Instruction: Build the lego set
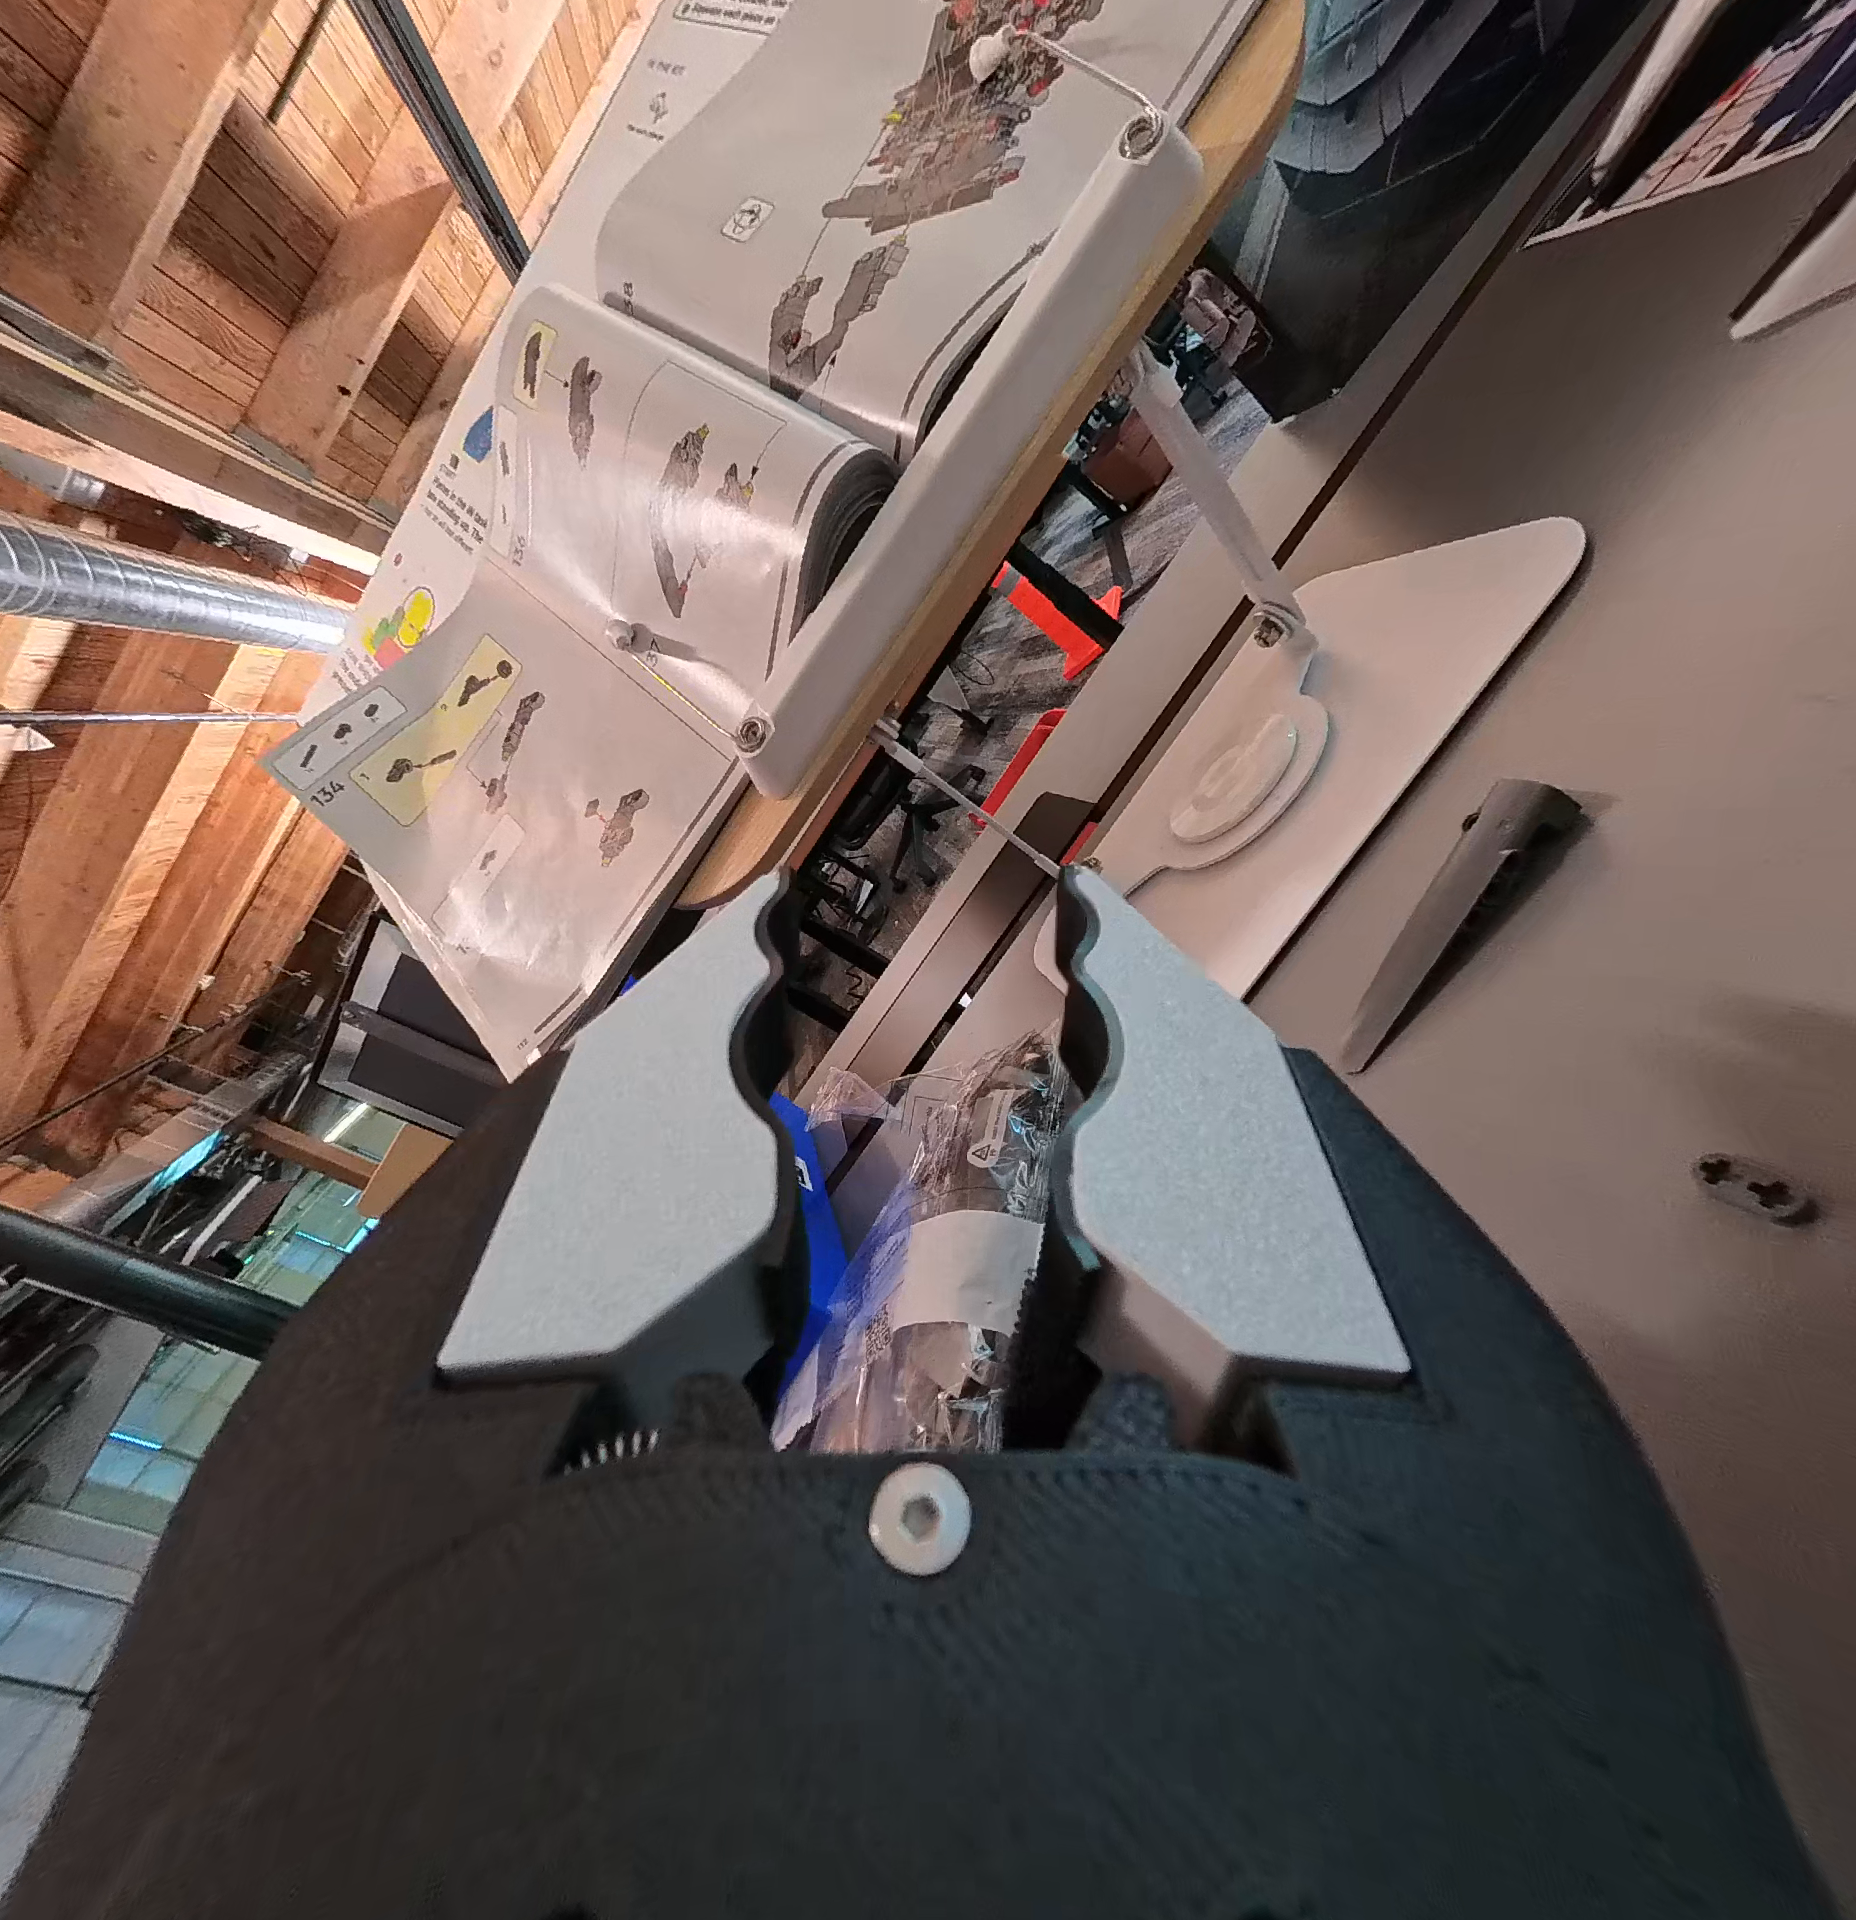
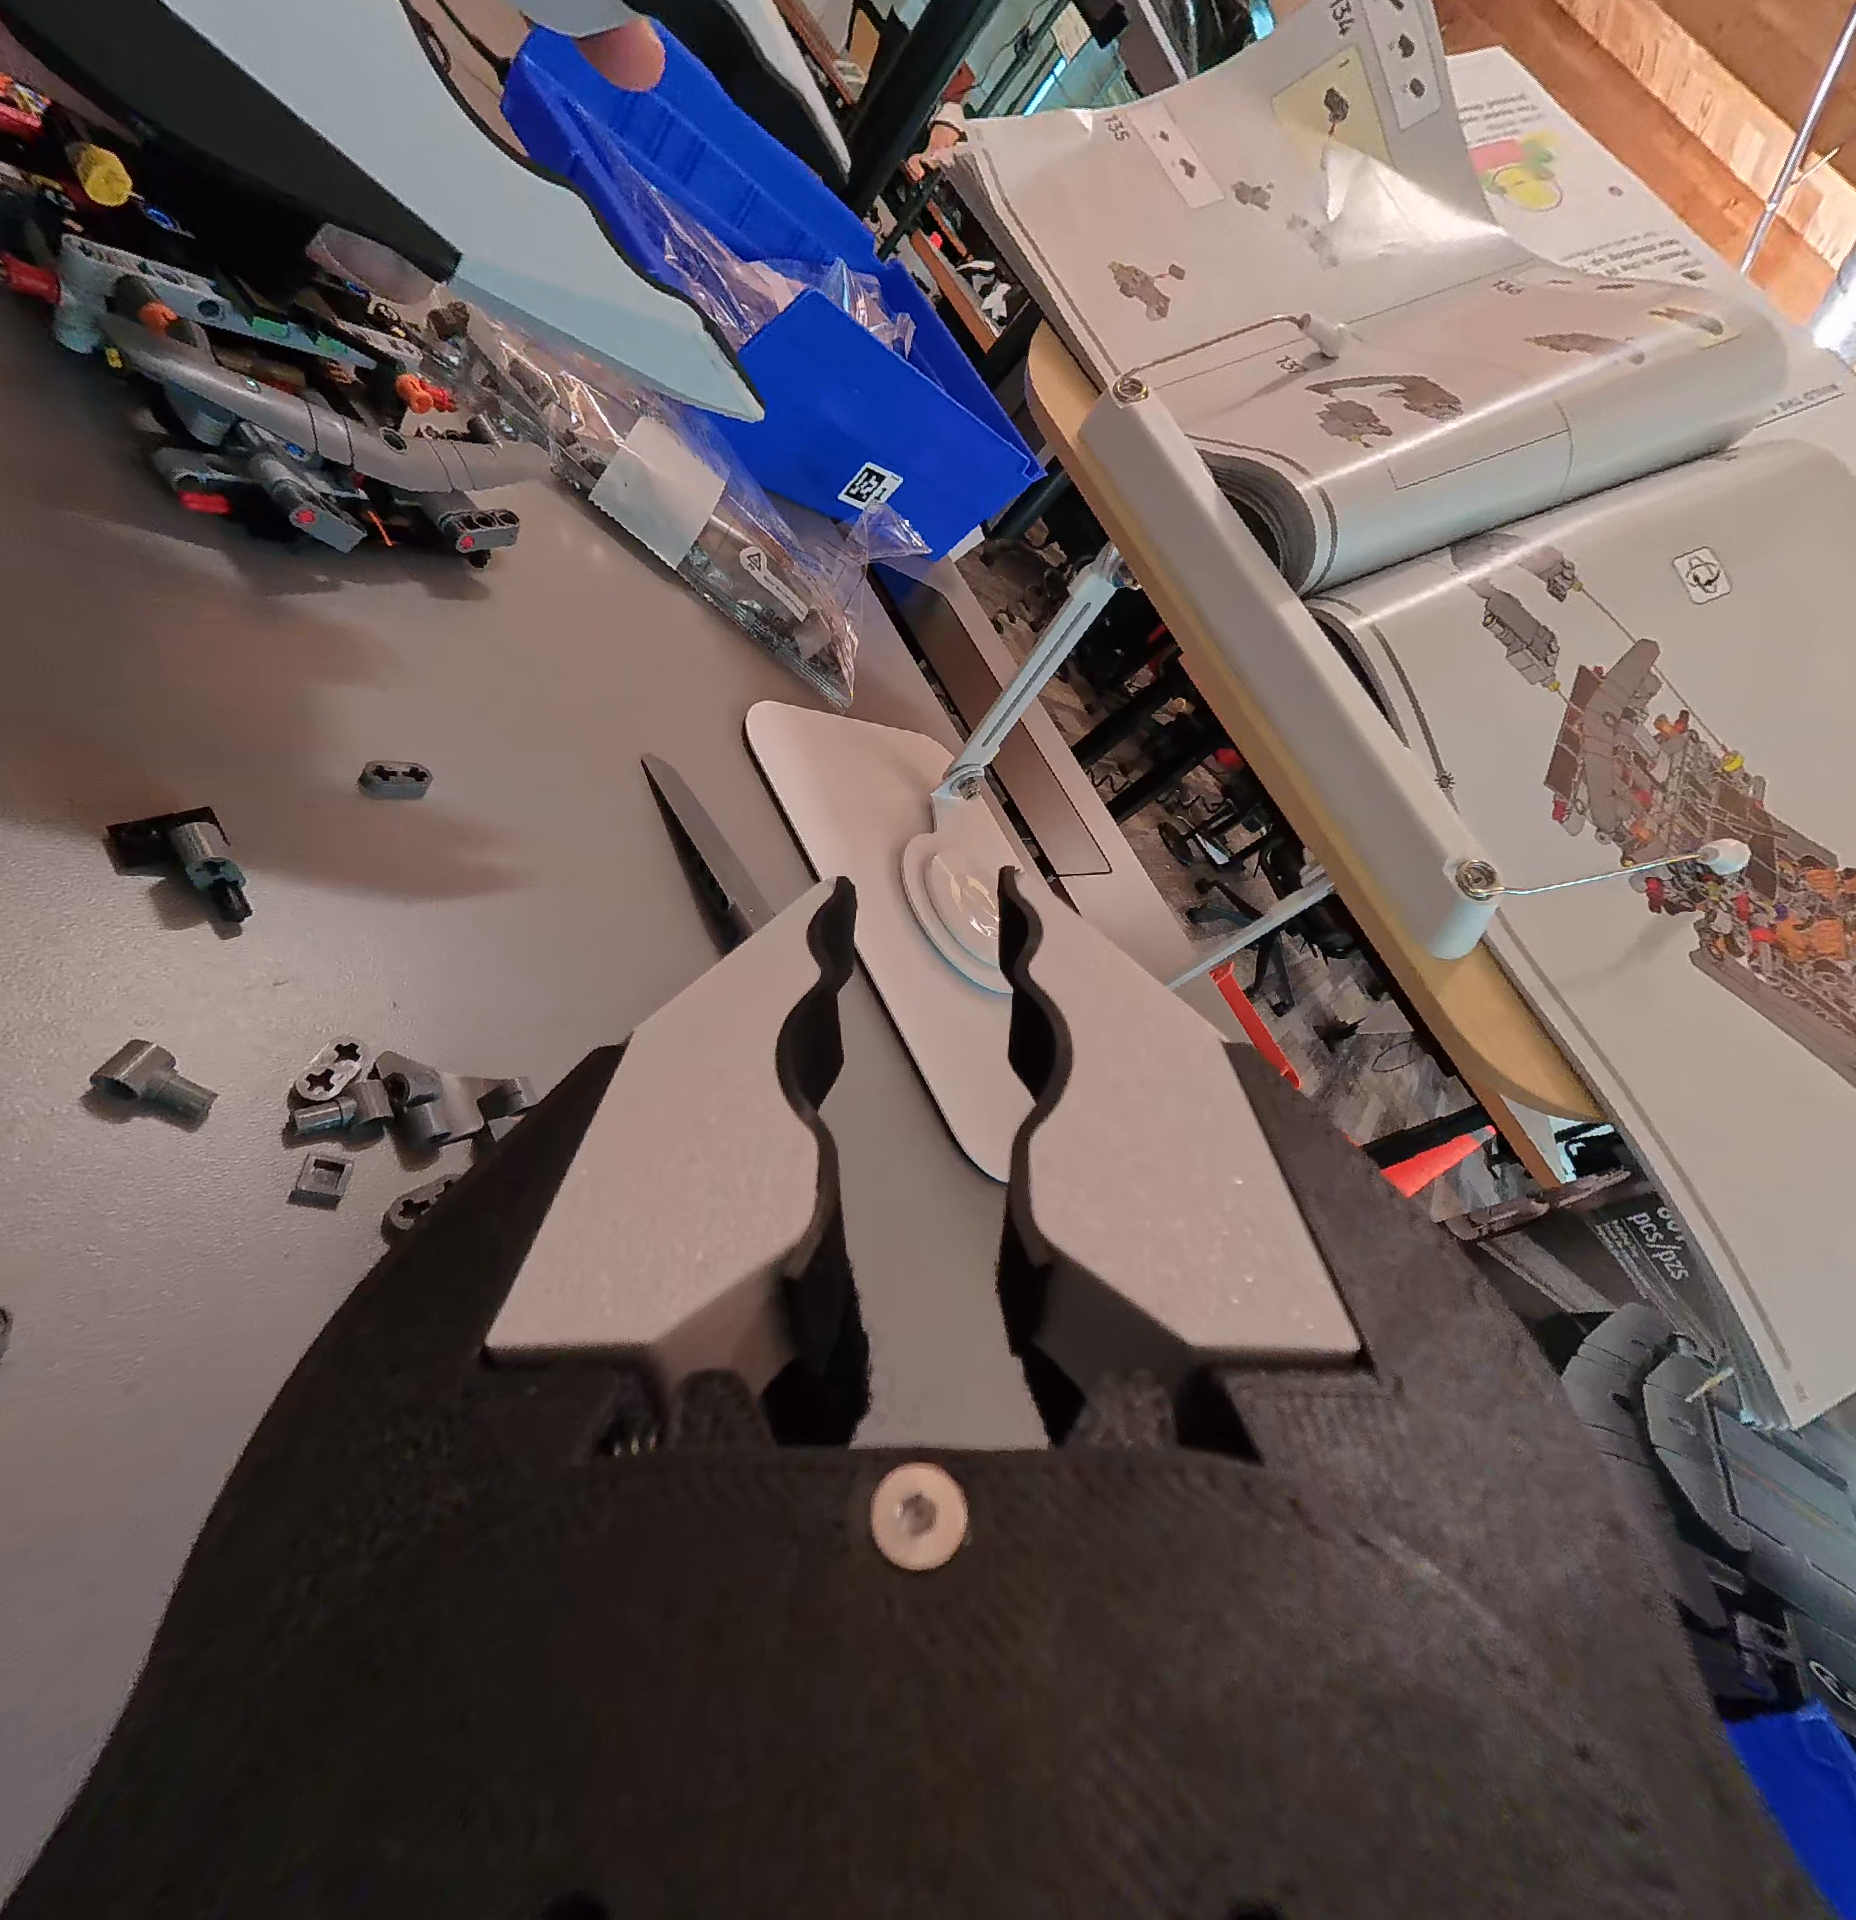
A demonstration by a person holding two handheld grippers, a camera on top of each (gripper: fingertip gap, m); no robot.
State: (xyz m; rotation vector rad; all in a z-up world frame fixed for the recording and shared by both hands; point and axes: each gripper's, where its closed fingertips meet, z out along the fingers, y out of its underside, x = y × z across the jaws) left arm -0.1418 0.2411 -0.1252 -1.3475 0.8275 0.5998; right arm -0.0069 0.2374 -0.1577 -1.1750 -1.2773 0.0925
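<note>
The left gripper (image 1: 919, 883) is spread, nothing pinched, near a crinkled clear bag (image 1: 945, 1226); the right gripper (image 2: 926, 883) is spread above a smooth rounded stand base (image 2: 851, 769).

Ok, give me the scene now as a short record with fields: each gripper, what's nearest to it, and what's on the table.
Left gripper: open, holds nothing; clear plastic bag of parts seen beyond its fingers.
Right gripper: open, holds nothing; above the white base plate of the book stand.
Book stand: holds an open instruction booklet.
Table: loose grey parts, long dark grey piece, blue bin, part-built model.
</note>
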